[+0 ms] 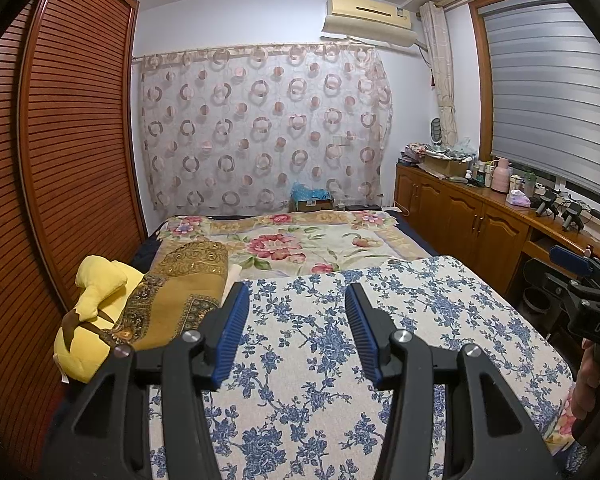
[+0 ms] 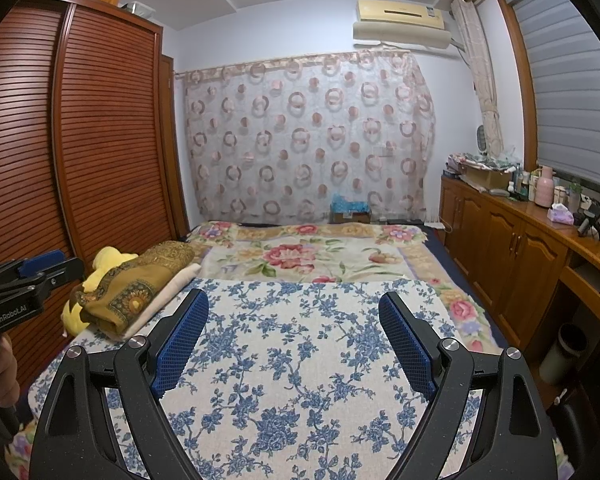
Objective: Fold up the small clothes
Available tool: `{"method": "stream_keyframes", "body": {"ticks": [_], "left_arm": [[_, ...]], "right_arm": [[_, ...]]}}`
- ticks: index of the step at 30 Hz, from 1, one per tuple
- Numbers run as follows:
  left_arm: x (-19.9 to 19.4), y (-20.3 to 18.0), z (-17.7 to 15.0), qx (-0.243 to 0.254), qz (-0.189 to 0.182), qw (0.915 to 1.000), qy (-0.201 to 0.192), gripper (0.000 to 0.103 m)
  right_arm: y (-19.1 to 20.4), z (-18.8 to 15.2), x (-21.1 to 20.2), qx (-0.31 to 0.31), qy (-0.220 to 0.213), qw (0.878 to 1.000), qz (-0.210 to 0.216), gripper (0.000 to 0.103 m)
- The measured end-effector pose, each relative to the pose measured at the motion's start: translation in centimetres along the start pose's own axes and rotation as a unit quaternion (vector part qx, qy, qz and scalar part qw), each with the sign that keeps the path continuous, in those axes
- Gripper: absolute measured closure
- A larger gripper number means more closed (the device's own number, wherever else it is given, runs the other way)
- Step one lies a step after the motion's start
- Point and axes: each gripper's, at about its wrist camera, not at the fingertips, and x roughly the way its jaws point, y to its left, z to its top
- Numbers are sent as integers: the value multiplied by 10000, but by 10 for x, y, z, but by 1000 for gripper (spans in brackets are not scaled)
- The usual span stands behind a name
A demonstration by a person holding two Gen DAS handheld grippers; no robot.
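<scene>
My left gripper (image 1: 296, 300) is open and empty, held above a white cloth with blue flowers (image 1: 320, 360) spread on the bed. My right gripper (image 2: 294, 308) is open and empty above the same cloth (image 2: 300, 360). The right gripper also shows at the right edge of the left wrist view (image 1: 572, 264), and the left gripper at the left edge of the right wrist view (image 2: 44, 264). No small garment shows on the cloth in either view.
A folded brown patterned blanket (image 1: 180, 296) and a yellow plush toy (image 1: 96, 300) lie at the bed's left. A flowered bedspread (image 1: 300, 244) covers the far half. A slatted wooden wardrobe (image 1: 72, 140) stands left, a cluttered wooden sideboard (image 1: 480, 216) right.
</scene>
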Motion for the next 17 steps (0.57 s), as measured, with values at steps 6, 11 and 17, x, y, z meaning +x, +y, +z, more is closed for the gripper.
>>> {"method": "stream_keyframes", "body": {"ticks": [6,11,17], "left_arm": [[0,-1,0,5,5,10000,-4,53],[1,-2,-1,6,3,10000,-4,53],[0,-2,-2,6,1,10000,-1,53]], "right_arm": [[-1,0,0,-2,6,10000,6,14],[0,0,0,4,4,10000,5,14],[0,-1,0,8,7,10000,10,14]]}}
